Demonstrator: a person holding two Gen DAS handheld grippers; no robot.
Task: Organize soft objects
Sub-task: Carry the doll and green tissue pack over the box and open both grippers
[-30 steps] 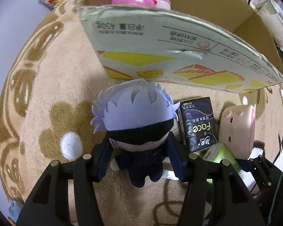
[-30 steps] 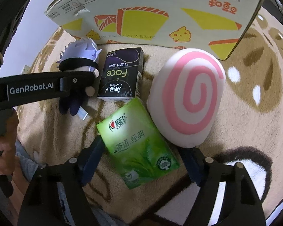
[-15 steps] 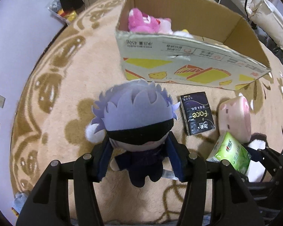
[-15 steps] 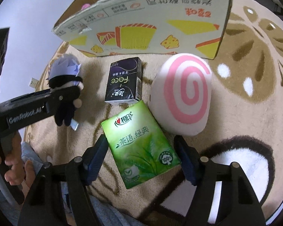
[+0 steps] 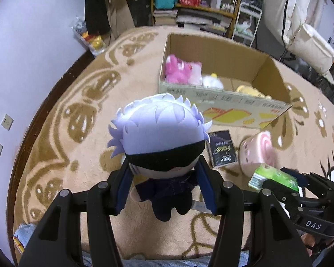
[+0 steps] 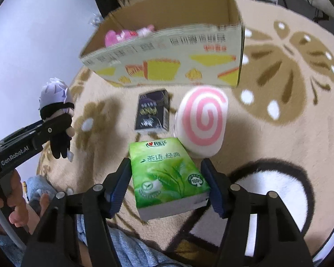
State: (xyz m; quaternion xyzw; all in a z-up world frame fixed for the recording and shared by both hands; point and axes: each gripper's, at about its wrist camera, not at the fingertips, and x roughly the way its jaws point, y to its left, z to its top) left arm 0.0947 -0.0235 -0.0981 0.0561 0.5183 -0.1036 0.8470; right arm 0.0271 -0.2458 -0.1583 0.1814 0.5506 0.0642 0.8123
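Observation:
My left gripper [image 5: 164,178] is shut on a plush doll [image 5: 162,133] with pale lilac hair and a black blindfold, held high above the rug; the doll also shows in the right wrist view [image 6: 55,109]. My right gripper [image 6: 167,178] is shut on a green tissue pack [image 6: 167,173], lifted off the rug; the pack also shows in the left wrist view [image 5: 273,178]. An open cardboard box [image 5: 245,109] holds pink, white and yellow plush toys [image 5: 178,71]. A pink-swirl cushion [image 6: 202,120] and a dark tissue pack [image 6: 152,111] lie on the rug in front of the box.
A beige rug with brown butterfly patterns [image 5: 82,115] covers the floor. Shelves with clutter [image 5: 198,0] stand behind the box. A wall [image 5: 22,33] runs along the left. A white padded chair [image 5: 305,29] is at the far right.
Both grippers have risen well above the rug with their loads. The green tissue pack has left the rug. The inside of the box has come into view.

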